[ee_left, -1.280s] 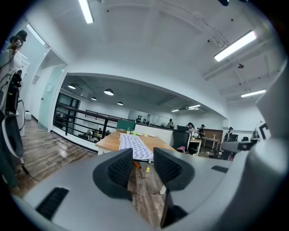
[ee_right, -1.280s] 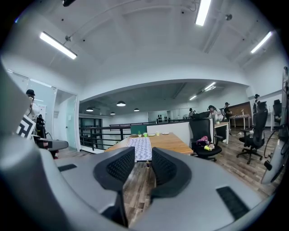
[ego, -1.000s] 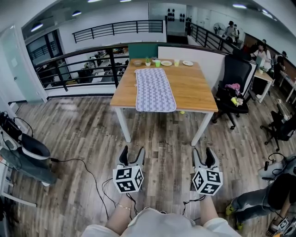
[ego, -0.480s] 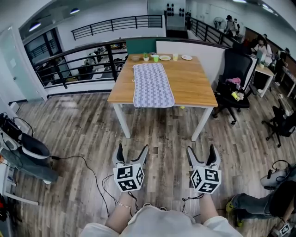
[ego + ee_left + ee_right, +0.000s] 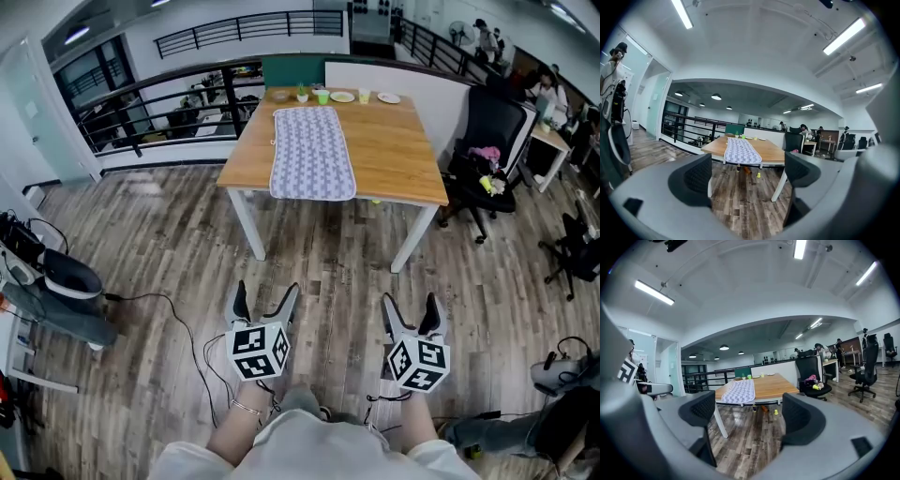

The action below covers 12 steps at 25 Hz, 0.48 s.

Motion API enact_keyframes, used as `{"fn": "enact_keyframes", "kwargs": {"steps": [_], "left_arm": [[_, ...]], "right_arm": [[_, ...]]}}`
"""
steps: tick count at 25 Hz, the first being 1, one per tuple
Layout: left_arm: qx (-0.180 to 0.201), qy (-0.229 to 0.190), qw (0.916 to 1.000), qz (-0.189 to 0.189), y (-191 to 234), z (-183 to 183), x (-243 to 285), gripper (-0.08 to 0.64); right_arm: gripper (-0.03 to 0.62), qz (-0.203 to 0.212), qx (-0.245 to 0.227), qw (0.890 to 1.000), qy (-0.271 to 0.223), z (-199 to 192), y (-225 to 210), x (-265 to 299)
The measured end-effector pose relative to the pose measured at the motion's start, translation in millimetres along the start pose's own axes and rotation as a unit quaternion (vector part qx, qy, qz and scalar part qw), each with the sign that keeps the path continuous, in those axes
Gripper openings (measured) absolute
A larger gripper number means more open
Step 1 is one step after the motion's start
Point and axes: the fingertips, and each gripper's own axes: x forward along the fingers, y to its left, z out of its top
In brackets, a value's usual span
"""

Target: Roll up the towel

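While all show towel [image 5: 313, 153], head view adds shirt [image 5: 309, 448].

Nothing readable shows: no words, brands or numbers. The left gripper [image 5: 266, 298] and right gripper [image 5: 410, 307] carry only black-and-white square marker patterns, no letters.

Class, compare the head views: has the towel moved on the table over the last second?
No. The towel still lies flat on the table, its near end hanging over the front edge as before; only the view has shifted.
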Motion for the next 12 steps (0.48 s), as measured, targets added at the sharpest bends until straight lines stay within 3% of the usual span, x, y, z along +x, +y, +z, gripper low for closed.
{"fn": "enact_keyframes", "kwargs": {"steps": [12], "left_arm": [[-0.016,0.003,0.9997,0.016,25.3,-4.4,80.4,0.485]], "right_arm": [[0.446,-0.006,-0.014,1.0,0.013,-2.1,-13.0,76.9]]}}
